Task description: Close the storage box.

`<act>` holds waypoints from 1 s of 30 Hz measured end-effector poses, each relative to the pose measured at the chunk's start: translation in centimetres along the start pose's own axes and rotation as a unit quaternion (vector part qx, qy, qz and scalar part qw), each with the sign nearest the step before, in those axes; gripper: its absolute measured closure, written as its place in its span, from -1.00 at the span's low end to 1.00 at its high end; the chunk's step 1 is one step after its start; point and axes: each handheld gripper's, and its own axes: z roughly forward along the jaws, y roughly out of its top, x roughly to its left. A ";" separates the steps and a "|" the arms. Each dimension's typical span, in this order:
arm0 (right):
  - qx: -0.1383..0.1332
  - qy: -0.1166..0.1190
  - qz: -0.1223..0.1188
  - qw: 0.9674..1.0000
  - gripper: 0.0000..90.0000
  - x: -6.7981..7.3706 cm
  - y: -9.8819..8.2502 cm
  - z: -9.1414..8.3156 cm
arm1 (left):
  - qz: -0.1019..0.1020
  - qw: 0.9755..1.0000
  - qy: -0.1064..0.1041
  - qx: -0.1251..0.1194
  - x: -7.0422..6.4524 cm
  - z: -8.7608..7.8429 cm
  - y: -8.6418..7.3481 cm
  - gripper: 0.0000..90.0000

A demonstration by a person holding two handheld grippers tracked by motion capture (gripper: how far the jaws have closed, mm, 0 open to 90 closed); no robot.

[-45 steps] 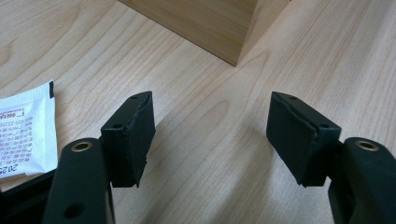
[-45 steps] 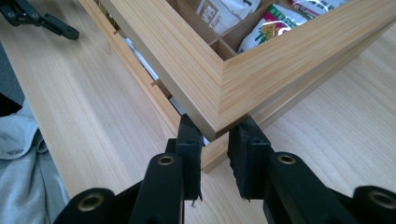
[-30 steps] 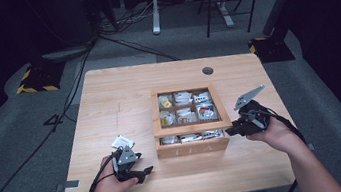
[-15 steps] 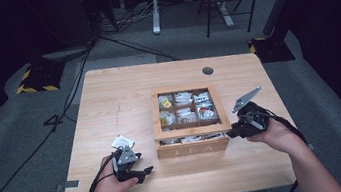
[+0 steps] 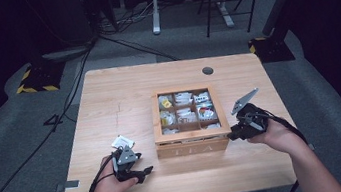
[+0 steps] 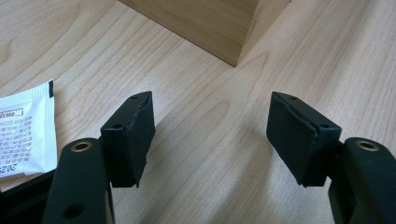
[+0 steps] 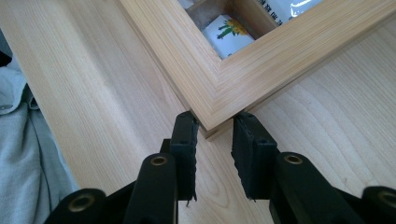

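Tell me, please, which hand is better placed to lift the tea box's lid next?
Probably the right: the right gripper already straddles a corner of the tea box lid. The left gripper stands open over bare table beside a white sachet.

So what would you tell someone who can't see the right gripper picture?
The right gripper has its two black jaws on either side of the near corner of a wooden tea box, and they have just been opening. Through the box's lid, a tea bag packet with a yellow flower shows in one compartment. The box sits on a light wooden table.
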 end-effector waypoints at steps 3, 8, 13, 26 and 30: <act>0.004 0.002 -0.002 1.000 0.54 -0.1 0.0 0.1 | 0.000 1.000 0.000 0.000 0.0 0.0 0.0 -0.26; 0.007 0.002 -0.002 1.000 0.54 -0.1 -0.1 0.1 | 0.000 1.000 0.001 0.000 0.0 0.0 0.0 -0.26; 0.010 -0.001 -0.003 1.000 0.53 0.0 0.0 0.1 | 0.000 1.000 0.000 0.000 0.0 0.0 0.0 -0.26; -0.057 0.001 0.005 0.998 0.36 -0.7 0.0 -1.3 | -0.004 1.000 0.011 0.000 -0.1 -0.4 -0.4 -0.24; -0.109 -0.012 0.020 0.994 0.23 -1.7 0.1 -1.7 | -0.013 1.000 0.021 0.000 0.1 -0.9 -0.8 -0.22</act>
